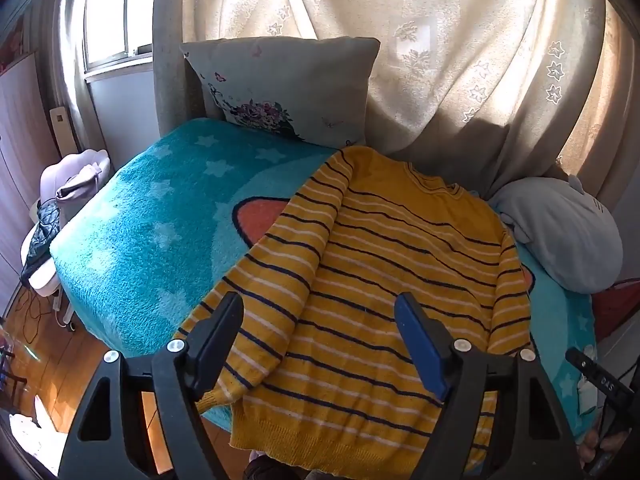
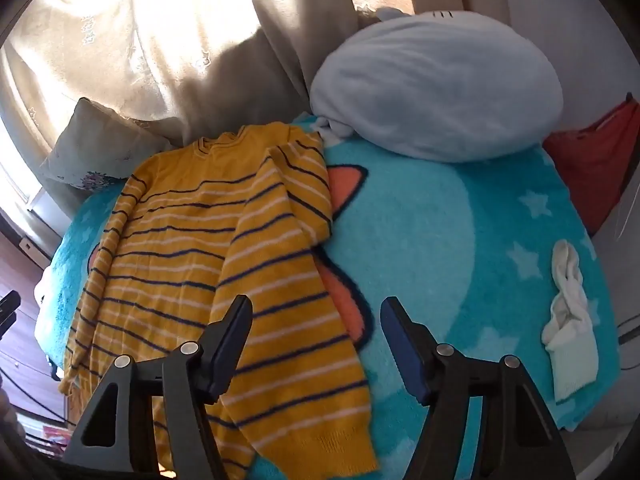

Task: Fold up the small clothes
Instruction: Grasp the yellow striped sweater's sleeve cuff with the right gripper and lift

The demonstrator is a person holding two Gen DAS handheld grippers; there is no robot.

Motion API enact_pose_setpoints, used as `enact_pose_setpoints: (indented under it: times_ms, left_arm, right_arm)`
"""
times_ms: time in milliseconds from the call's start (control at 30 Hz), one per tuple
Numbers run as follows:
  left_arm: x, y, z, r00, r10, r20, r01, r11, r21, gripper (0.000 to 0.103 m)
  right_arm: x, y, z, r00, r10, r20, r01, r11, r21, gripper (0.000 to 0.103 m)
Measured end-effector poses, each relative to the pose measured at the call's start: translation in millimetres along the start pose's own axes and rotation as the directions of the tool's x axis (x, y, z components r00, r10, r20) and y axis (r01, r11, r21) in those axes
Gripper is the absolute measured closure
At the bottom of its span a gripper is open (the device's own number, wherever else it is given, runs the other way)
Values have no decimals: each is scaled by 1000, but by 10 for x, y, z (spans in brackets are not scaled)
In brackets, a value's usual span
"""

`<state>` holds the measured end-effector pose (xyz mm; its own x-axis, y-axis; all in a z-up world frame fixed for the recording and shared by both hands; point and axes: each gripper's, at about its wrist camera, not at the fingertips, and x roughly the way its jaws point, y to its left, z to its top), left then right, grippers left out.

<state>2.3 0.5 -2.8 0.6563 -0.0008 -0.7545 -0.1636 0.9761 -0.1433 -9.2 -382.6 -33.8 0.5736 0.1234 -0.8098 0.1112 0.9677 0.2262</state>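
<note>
A yellow sweater point(image 1: 384, 272) with dark and white stripes lies flat on a teal star blanket point(image 1: 160, 224), collar away from me. Its left sleeve point(image 1: 288, 264) lies folded in over the body. In the right wrist view the sweater point(image 2: 168, 240) has its right sleeve point(image 2: 296, 320) lying down along the body's right edge. My left gripper point(image 1: 320, 308) is open and empty, hovering over the sweater's lower part. My right gripper point(image 2: 316, 312) is open and empty, above the right sleeve and the blanket point(image 2: 440, 248).
A floral pillow point(image 1: 288, 88) leans at the bed's far end against beige curtains point(image 1: 460, 60). A pale blue plush point(image 2: 436, 88) lies to the sweater's right. A white sock point(image 2: 568, 320) lies on the blanket at right, red fabric point(image 2: 592, 160) beyond. The bed's left edge drops to a wooden floor point(image 1: 52, 360).
</note>
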Motion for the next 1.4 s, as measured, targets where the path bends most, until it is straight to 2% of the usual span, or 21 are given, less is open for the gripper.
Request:
enact_pose_setpoints:
  times_ms: [100,200,267,433,467,500,533,567,667,733,800,900,1000,1067,1133,1267,1400]
  left_arm:
    - [81,8,2,1000,-4,-31,4,1000,-6,26]
    - [165,61,-91,1000,9,-9,-8,1000,13,26]
    - [176,57,-58,1000,13,-22,-13,1000,1,26]
    - [215,135,19,999,29,-37,-31,998,-46,26]
    - [219,159,38,999,35,-35,-37,998,-55,26]
    - [219,182,58,998,45,-35,-47,997,-62,26]
    - [223,203,82,998,51,-34,-53,996,-71,26]
    - [225,226,107,998,56,-30,-58,995,-78,26]
    - [214,306,202,998,60,4,-59,992,-107,26]
    - [205,359,266,997,78,19,-76,991,-111,26]
    - [193,433,335,995,97,29,-93,988,-121,26]
    - [195,571,402,994,105,44,-97,983,-154,26]
    - [205,672,426,990,138,31,-131,979,-158,26]
    - [209,733,428,989,146,28,-139,977,-163,26]
    - [227,790,427,989,143,25,-137,977,-166,26]
    - [281,907,432,991,133,23,-127,977,-169,26]
    - [330,1074,454,991,131,34,-124,980,-159,26]
  right_arm:
    - [-5,-139,-195,997,37,-72,-36,999,19,31]
    - [77,-243,-389,992,20,-125,-13,999,49,31]
    - [176,-314,-492,987,11,-161,1,997,76,31]
    - [439,-231,-667,973,22,-230,-4,997,82,34]
    - [445,-187,-685,976,0,-218,13,998,60,51]
    - [452,-131,-695,976,-9,-218,15,999,28,89]
    - [473,-108,-693,971,14,-239,-9,1000,22,95]
    - [463,-132,-686,969,31,-245,-22,999,41,95]
    - [303,-308,-571,981,34,-192,-17,996,89,95]
    - [96,-590,-424,992,21,-127,0,986,167,95]
    - [-171,-933,-236,997,-51,-54,62,969,240,96]
    - [-558,-1401,28,984,-176,40,153,931,332,96]
    - [-816,-1594,251,963,-256,84,209,908,363,96]
    - [-872,-1583,385,957,-269,106,217,911,351,96]
    - [-844,-1423,541,963,-236,128,184,929,322,96]
    - [-571,-890,781,986,-108,128,78,972,223,96]
    - [-41,-58,999,997,53,62,-60,992,109,96]
